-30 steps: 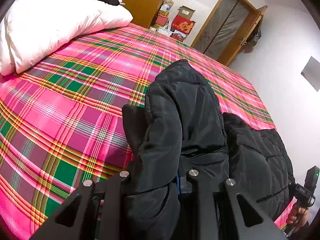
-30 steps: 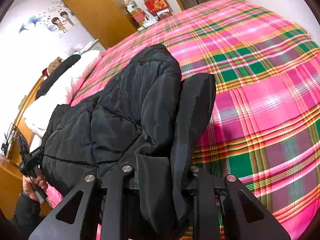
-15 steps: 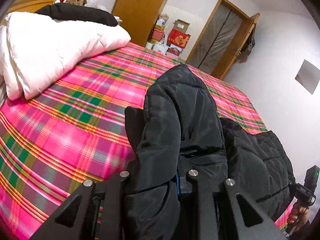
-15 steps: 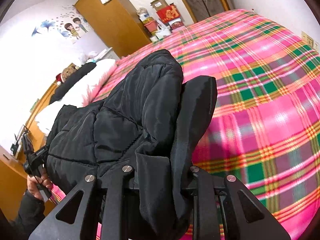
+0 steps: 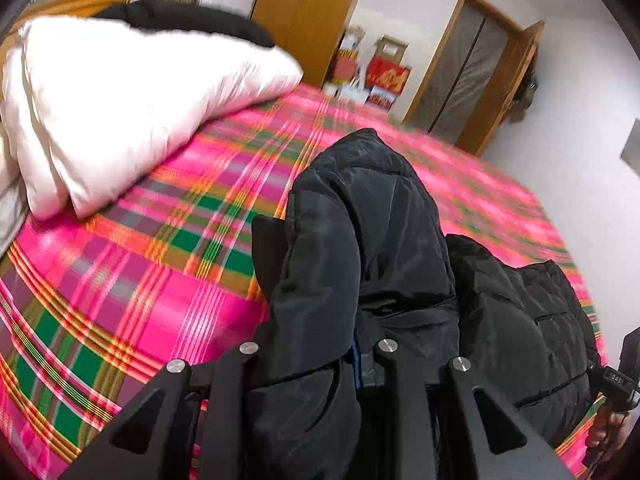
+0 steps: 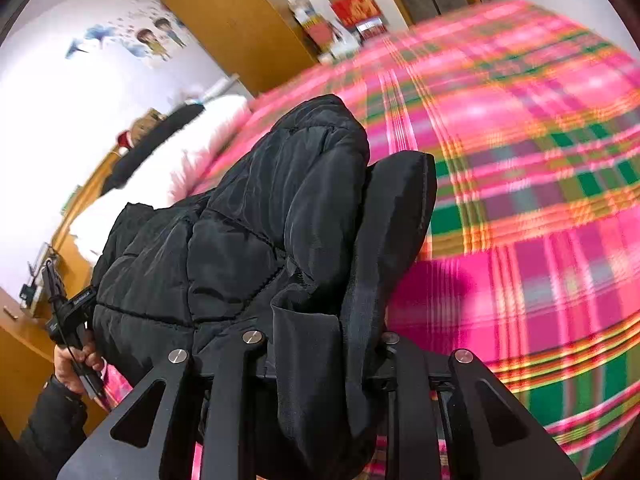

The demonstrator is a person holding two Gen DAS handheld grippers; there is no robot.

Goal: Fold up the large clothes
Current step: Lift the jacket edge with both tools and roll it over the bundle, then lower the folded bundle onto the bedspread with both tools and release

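Both views are tilted further up than a second ago: more of the far wall, wardrobe point(image 5: 308, 20) and doorway point(image 5: 472, 76) is taken in, and the plaid bedcover point(image 5: 132, 280) is now streaked with motion blur. From this it is judged that the jacket point(image 5: 372, 248) is being lifted and swung across the bed, likely a carry or a fold-over of one edge; no finished fold is visible yet.

The left gripper point(image 5: 316, 356) is pinched on a thick bunch of the jacket; the right gripper point(image 6: 320, 344) is likewise clamped on a bunched edge, with a flat black flap beside it.

The jacket is black, quilted and puffy, with a slight sheen. It is held up between the two grippers, above the near part of the bed; its bulk hangs slack toward the other hand in each view. A white quilt point(image 5: 120, 100) lies far left, well apart from it.
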